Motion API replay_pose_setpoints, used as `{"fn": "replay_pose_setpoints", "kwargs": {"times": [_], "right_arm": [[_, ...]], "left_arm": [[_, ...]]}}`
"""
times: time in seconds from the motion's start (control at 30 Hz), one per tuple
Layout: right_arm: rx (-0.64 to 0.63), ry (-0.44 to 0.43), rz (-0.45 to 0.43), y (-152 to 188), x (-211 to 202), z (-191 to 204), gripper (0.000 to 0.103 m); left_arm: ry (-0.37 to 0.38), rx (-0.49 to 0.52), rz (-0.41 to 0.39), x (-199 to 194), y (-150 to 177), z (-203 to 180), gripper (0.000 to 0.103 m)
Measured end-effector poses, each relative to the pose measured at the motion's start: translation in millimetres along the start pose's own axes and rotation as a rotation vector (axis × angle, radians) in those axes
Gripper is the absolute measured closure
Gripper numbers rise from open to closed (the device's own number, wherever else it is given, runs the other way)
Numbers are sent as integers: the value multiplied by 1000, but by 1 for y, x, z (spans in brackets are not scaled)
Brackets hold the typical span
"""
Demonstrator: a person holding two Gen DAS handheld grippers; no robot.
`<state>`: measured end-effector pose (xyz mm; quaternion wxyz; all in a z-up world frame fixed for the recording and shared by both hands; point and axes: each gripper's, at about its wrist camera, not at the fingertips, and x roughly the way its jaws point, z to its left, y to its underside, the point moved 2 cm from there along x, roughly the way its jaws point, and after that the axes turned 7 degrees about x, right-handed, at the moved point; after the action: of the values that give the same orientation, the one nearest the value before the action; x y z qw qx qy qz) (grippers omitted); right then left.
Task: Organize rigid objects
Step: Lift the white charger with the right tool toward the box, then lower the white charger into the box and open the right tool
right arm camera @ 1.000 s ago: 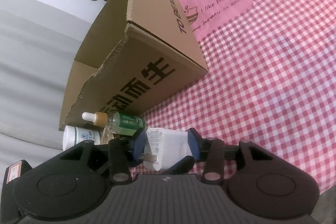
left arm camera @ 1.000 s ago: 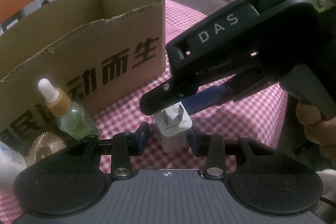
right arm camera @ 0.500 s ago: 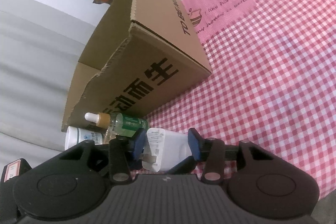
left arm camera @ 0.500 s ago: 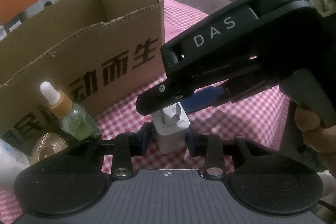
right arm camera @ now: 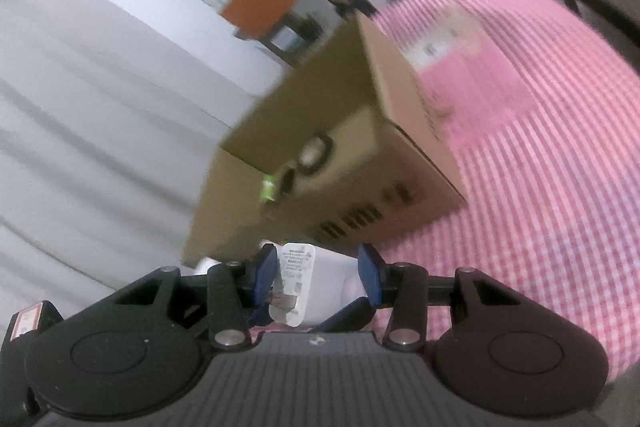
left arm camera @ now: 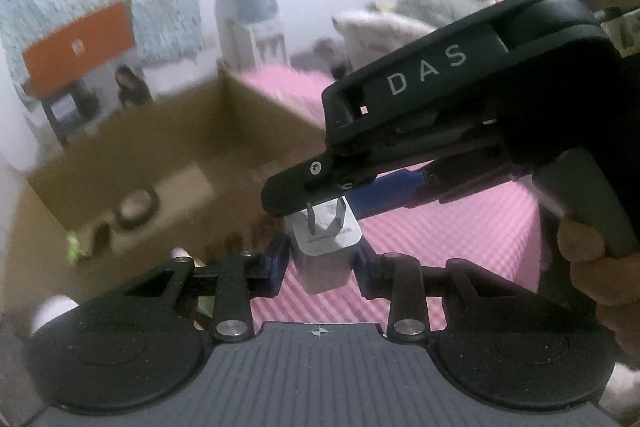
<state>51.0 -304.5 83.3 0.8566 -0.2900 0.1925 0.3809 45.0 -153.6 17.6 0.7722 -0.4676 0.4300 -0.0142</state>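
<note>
Gripping: both grippers pinch one white charger (left arm camera: 326, 247)
Left fingers (left arm camera: 276, 263): pressed on its sides; prongs up
Right fingers (right arm camera: 370, 275): clamping it
Charger: aloft, near the cardboard box (left arm camera: 132, 163); pink checked counter (right arm camera: 540, 207) below

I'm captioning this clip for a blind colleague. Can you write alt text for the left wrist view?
A white plug-in charger, prongs up, is pinched by the left gripper and the right gripper above a pink checked tablecloth. Behind, blurred, stands an open brown cardboard box.
</note>
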Motion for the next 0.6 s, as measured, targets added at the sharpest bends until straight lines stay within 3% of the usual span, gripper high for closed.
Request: {"fn": "replay_pose_setpoints", "kwargs": {"times": [0.17, 0.33, 0.6], "right_arm": [[-112, -51, -43, -18, -6, 44, 55], [-191, -102, -28, -46, 12, 83, 55], [-228, -83, 100, -89, 84, 114, 55]], "left_arm": [[-64, -14, -65, -21, -25, 23, 70], [-112, -47, -74, -23, -44, 56, 70], [-125, -160, 35, 12, -52, 112, 70]]}}
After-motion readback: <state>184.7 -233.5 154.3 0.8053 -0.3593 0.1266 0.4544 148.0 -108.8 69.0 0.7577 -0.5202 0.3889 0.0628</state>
